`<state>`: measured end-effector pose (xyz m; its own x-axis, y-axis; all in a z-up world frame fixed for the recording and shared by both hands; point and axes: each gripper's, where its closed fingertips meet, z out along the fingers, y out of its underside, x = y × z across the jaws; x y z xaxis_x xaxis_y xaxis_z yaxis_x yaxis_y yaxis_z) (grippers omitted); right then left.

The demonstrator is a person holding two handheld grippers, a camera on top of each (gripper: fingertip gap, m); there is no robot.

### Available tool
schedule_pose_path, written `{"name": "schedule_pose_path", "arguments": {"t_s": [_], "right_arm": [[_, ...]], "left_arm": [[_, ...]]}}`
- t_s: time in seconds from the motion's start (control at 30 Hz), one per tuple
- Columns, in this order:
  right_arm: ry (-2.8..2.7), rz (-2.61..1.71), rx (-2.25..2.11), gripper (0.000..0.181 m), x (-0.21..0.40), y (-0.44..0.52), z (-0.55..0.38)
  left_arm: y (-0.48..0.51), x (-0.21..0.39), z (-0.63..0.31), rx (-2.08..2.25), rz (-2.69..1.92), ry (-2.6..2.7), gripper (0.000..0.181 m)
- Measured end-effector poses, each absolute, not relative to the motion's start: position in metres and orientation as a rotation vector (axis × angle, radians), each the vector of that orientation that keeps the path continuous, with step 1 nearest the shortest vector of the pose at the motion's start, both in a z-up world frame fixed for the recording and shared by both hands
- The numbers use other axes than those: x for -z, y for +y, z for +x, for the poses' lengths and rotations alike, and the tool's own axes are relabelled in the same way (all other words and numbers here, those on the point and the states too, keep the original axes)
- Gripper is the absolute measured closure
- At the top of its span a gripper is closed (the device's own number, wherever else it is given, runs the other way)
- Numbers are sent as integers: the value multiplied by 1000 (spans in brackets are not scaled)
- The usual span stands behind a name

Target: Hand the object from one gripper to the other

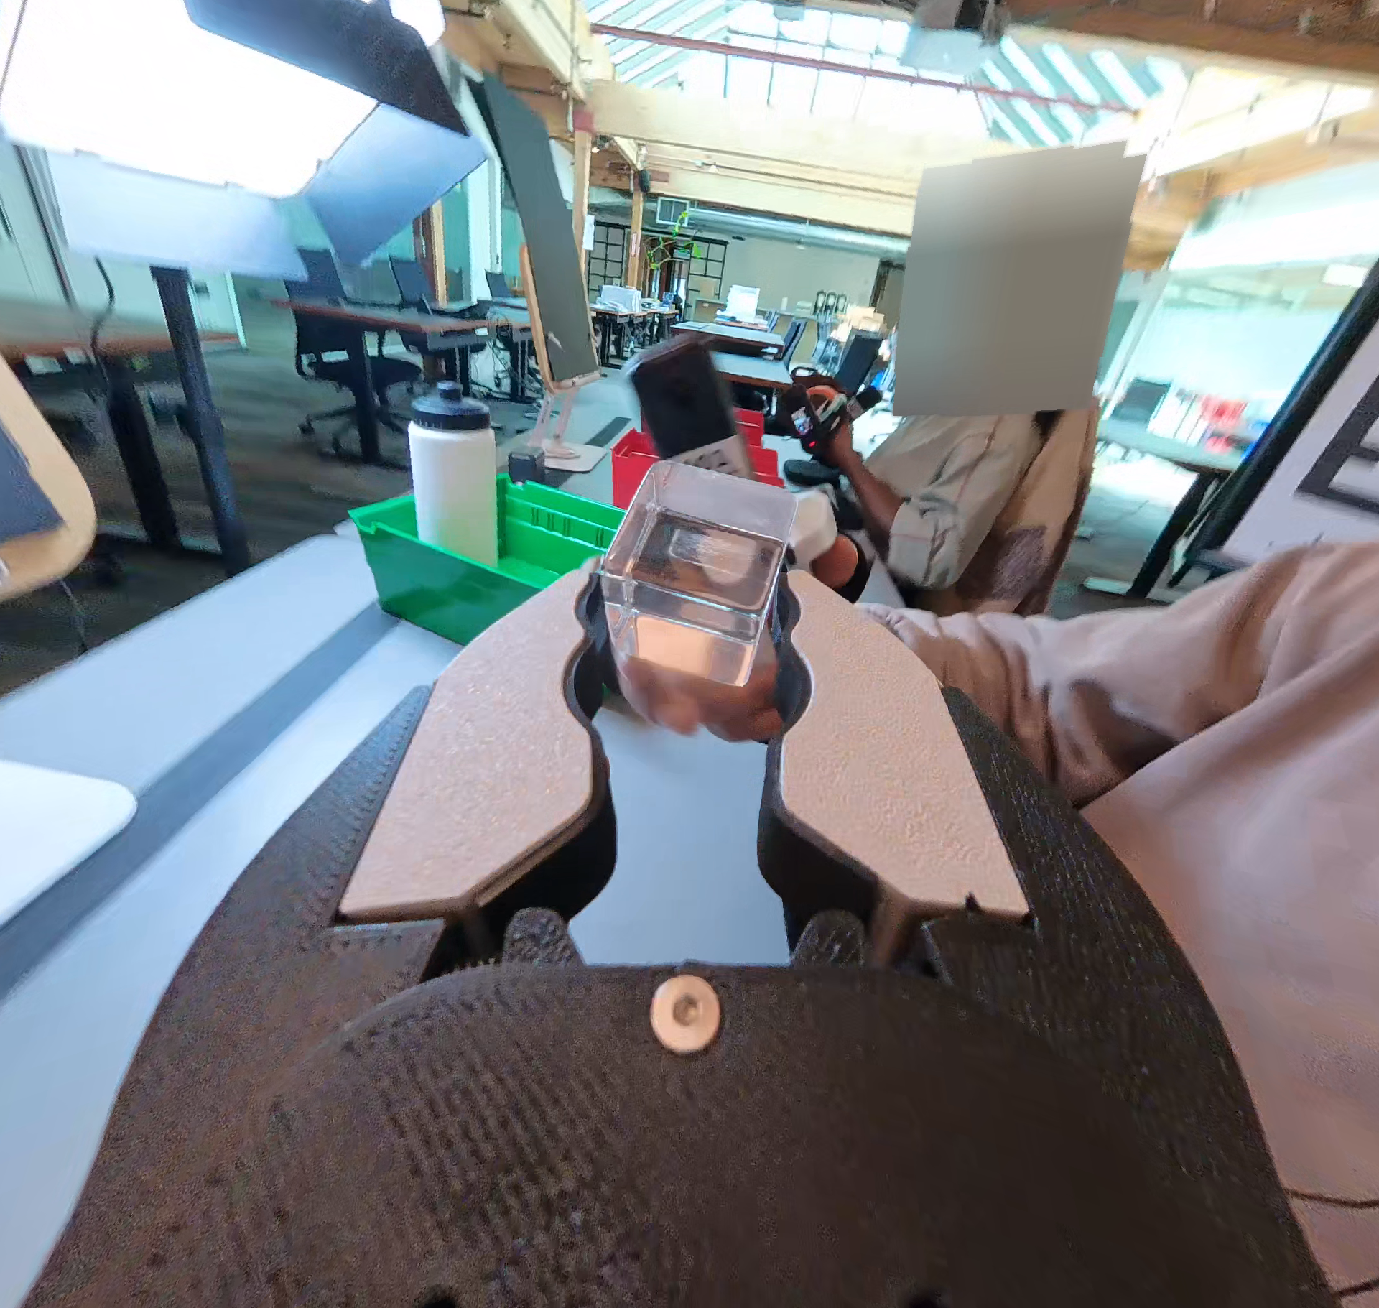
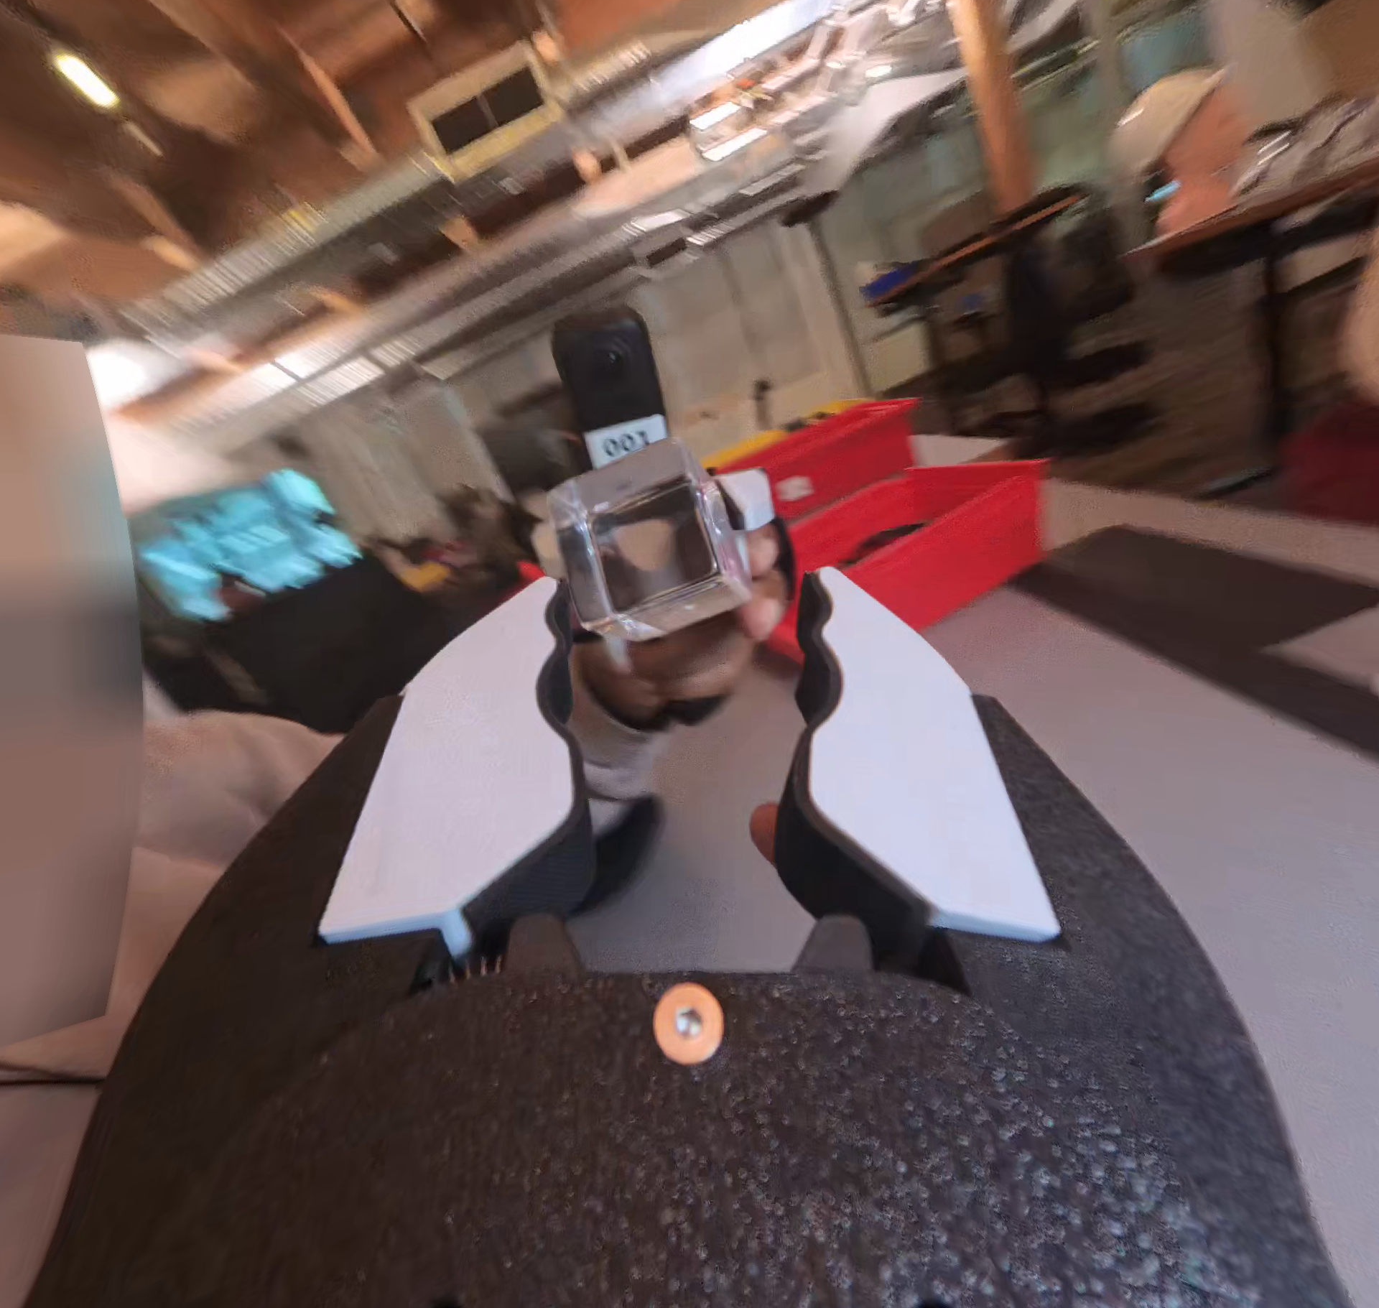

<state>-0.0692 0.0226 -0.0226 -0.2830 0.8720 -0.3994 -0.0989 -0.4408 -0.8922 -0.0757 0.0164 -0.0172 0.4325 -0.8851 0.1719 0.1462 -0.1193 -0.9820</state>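
A clear square glass cup (image 1: pixel 698 571) is pinched between the tips of the left tongs (image 1: pixel 690 604), lifted above the pale grey desk (image 1: pixel 186 682) with its open mouth tilted away from the left wrist camera. In the right wrist view the same cup (image 2: pixel 648 552) floats just ahead of the right tongs (image 2: pixel 683 600), whose tips are spread wide on either side of it. The left tip looks to be nearly touching the glass, though motion blur makes this hard to judge; the right tip stands clear. Behind the cup, the other gripper's black camera (image 2: pixel 608 377) points back at the viewer, with a hand (image 2: pixel 671 675) below it.

Beneath both tongs the desk lies bare, giving free room to move. A dark stripe (image 1: pixel 224 750) crosses it on the left.

Further out, near the desk's far edge, a green bin (image 1: pixel 463 563) holds an upright white bottle with a black cap (image 1: pixel 454 474). Beside it are red bins (image 2: pixel 933 526); what they hold cannot be made out. A seated person in a tan shirt (image 1: pixel 962 503) is beyond the desk.
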Motion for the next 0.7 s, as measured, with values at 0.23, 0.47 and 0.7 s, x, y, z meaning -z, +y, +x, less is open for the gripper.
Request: {"name": "schedule_pose_path", "arguments": {"t_s": [0.23,0.47,0.7], "right_arm": [[-1309,-992,-634,119,37,44,-64],[-1196,-826,-80,124,63,60,-82],[-1116,-1013,-602,134,37,55,-68]], "left_arm": [[48,49,-85,1298,-1648,382,138],[55,64,-71,1514,-1673,155,138],[40,37,-64,1526,-1503,285,137]]}}
